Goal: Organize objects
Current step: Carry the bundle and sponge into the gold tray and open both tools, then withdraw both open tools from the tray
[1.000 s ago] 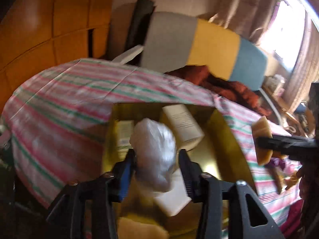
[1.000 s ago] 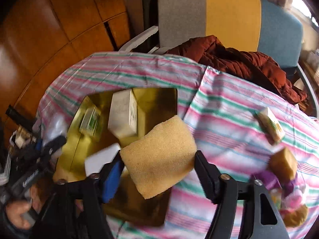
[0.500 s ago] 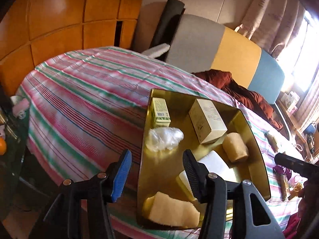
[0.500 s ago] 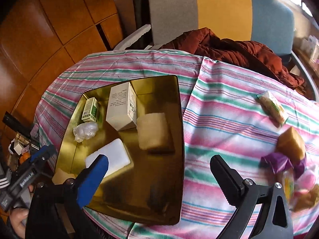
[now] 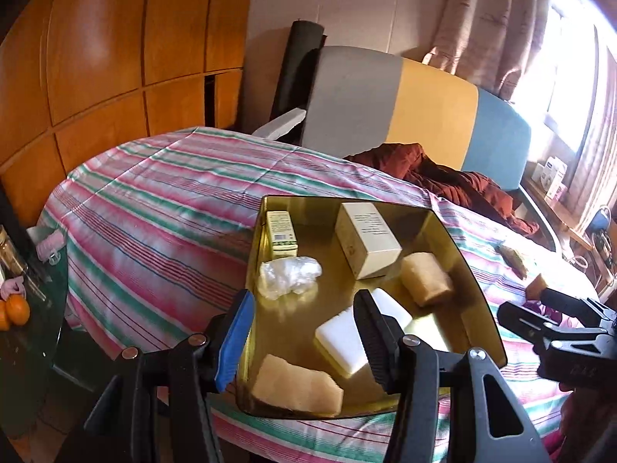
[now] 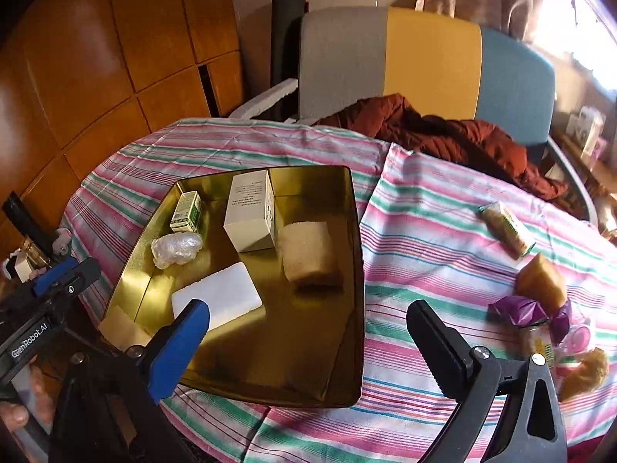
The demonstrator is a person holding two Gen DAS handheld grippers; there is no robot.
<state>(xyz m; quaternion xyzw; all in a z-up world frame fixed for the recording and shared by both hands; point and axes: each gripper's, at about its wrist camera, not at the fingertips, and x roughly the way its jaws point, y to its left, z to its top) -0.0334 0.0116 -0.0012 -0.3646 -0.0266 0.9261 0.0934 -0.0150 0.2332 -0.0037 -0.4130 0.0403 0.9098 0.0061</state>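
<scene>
A gold tray (image 5: 476,281) (image 6: 358,231) lies on the striped tablecloth. It holds a small green box (image 5: 282,231), a white box (image 5: 366,239), a clear plastic wad (image 5: 289,276) (image 6: 175,247), a tan sponge (image 5: 424,283) (image 6: 308,256), a white block (image 5: 343,339) and a pale sponge (image 5: 297,384). My left gripper (image 5: 302,303) hovers open over the tray's near edge, with nothing between its fingers. My right gripper (image 6: 308,310) stands wide open and empty above the tray's near right corner.
On the cloth to the right lie a wrapped bar (image 6: 505,227), a tan sponge cube (image 6: 541,283) and a purple wrapper (image 6: 520,308) among small items. A grey, yellow and blue chair (image 6: 424,61) with a rust jacket (image 6: 443,135) stands behind. Oranges (image 5: 15,310) sit at far left.
The left gripper let go of the plastic wad and the right let go of the tan sponge. Both things now lie in the tray, and both grippers have drawn back, open.
</scene>
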